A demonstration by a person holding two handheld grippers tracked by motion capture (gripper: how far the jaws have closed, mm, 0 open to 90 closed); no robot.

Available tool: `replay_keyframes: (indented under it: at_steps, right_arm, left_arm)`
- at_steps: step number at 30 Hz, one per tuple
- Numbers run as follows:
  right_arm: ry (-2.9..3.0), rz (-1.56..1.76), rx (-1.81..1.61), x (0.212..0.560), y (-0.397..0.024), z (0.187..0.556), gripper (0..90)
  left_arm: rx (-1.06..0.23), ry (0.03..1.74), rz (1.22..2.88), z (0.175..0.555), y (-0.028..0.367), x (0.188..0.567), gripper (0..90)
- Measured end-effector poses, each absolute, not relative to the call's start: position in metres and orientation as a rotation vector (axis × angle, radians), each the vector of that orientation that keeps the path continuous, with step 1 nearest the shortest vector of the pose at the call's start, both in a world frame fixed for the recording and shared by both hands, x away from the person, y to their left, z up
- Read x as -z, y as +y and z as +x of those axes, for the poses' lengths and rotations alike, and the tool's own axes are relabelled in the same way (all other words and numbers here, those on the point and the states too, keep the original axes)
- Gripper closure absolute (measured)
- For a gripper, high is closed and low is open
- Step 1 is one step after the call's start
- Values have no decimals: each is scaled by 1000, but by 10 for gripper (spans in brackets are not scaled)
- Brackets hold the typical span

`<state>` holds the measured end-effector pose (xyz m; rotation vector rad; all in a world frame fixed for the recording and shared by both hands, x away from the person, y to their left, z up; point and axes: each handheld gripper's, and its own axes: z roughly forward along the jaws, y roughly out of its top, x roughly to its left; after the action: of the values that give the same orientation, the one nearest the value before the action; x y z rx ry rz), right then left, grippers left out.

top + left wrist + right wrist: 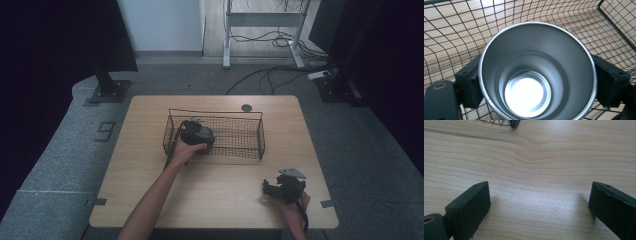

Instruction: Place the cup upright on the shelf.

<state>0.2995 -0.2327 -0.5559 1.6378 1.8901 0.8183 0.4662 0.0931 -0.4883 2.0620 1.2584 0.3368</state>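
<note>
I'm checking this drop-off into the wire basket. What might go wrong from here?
The metal cup sits between the left claw pads inside the wire basket; pulling out askew may tip it. Its base stands on open mesh, so it may rock. The right claw rests open on the table, too far to help.

A plain metal cup (537, 72) stands inside the black wire basket (240, 135), at its left end, mouth facing the left gripper view's camera. It is empty (the polished bottom glares bright), its walls brushed silver, stepping in to a narrower base, its rim thin and round.
</note>
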Motion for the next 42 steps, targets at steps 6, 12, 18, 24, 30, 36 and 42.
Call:
replay_keyframes:
  at_steps: [6, 12, 18, 24, 30, 36, 42]
  right_arm:
    - [1890, 1638, -818, 556, -233, 300, 38]
    - [1890, 1638, -818, 556, -233, 300, 38]
    - [1890, 1638, -819, 556, -233, 300, 38]
    - [1890, 1638, -818, 556, -233, 300, 38]
    - [1890, 1641, -818, 556, -233, 300, 38]
    - [1888, 1642, -819, 556, -232, 300, 38]
    - [1890, 1641, -818, 556, -233, 300, 38]
  left_arm:
    - [-347, 1254, 2039, 465, 95, 484, 106]
    - [-357, 1230, 1997, 461, 101, 473, 99]
    - [-352, 1189, 1969, 452, 109, 460, 96]
    - [-355, 1142, 1948, 437, 120, 450, 96]
    - [-350, 1115, 1910, 416, 138, 444, 97]
    - [-360, 1103, 1884, 390, 161, 451, 108]
    - [-354, 1140, 1868, 368, 183, 471, 124]
